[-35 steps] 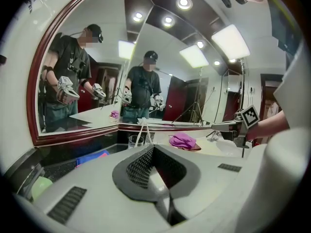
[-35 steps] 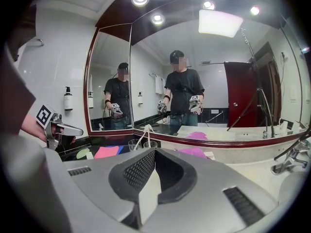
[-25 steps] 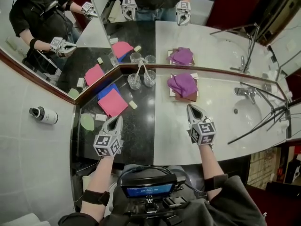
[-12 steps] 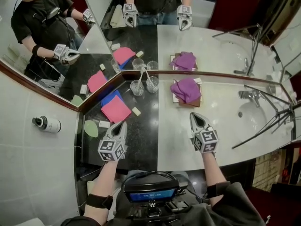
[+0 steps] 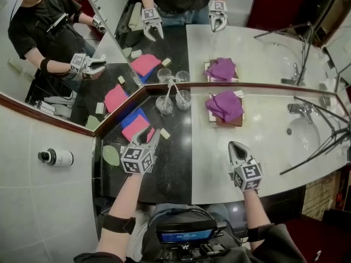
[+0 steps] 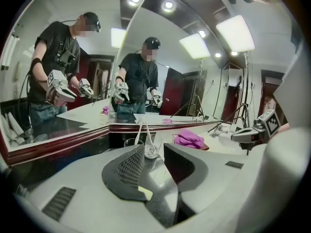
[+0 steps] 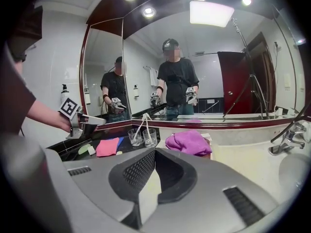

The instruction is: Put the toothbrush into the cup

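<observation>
Big picture first: we had the long table point(image 5: 214, 152), black stone on our left and white on our right, running under the mirror, with the sink point(image 5: 307, 136) far right. A purple towel point(image 5: 225, 104) sat on the white part and a pink cloth point(image 5: 133, 127) on the black. On to the grippers! The left gripper point(image 5: 149, 138) hovered over the black stone just beside that cloth. Its jaws had just been opening and stood apart, nothing between them. The right gripper point(image 5: 236, 145) hung over the white part, clenched and empty. By the mirror stood the left cup point(image 5: 164, 105) and the right cup point(image 5: 184, 99), side by side. In them stood the left toothbrush point(image 5: 166, 95) and the right toothbrush point(image 5: 178, 89), near upright, handles leaning toward each other. The cups lay ahead of the left gripper, slightly to its right. We judged that one the nearer, best placed to take a handle.
</observation>
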`<state>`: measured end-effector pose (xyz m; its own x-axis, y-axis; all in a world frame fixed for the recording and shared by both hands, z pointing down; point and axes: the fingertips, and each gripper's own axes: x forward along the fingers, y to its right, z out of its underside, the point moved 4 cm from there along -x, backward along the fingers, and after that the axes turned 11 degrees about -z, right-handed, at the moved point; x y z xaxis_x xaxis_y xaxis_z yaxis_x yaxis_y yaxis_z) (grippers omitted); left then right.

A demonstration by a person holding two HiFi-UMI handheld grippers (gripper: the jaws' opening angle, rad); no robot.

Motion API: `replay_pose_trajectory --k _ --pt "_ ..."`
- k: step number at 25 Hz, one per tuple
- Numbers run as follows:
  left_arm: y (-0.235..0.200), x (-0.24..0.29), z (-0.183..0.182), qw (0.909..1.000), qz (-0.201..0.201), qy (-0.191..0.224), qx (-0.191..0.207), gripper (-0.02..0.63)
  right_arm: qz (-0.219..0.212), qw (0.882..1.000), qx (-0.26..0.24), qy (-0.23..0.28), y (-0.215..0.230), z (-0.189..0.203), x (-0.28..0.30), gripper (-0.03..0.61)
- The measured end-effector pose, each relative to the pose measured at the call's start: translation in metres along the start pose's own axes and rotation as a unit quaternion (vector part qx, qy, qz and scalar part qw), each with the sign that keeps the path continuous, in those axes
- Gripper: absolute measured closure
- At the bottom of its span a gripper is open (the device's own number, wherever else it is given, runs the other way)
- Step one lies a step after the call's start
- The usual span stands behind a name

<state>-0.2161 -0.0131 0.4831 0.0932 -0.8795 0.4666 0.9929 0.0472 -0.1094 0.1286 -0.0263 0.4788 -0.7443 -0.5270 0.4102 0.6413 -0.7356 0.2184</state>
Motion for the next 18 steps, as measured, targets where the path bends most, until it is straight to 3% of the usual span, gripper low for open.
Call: replay_pose_trajectory --k 12,18 --pt "-0.008 0.105 -0.021 0.9975 0.046 -0.036 0.040 0.376 0.022 0.999 0.036 -0.020 -0.005 0.047 -0.009 0.560" --pt "-0.013 0.147 -0.023 0.9953 0.055 -0.051 0.061 0.373 0.042 0.997 0.057 -0.024 0.002 0.072 -0.014 0.560"
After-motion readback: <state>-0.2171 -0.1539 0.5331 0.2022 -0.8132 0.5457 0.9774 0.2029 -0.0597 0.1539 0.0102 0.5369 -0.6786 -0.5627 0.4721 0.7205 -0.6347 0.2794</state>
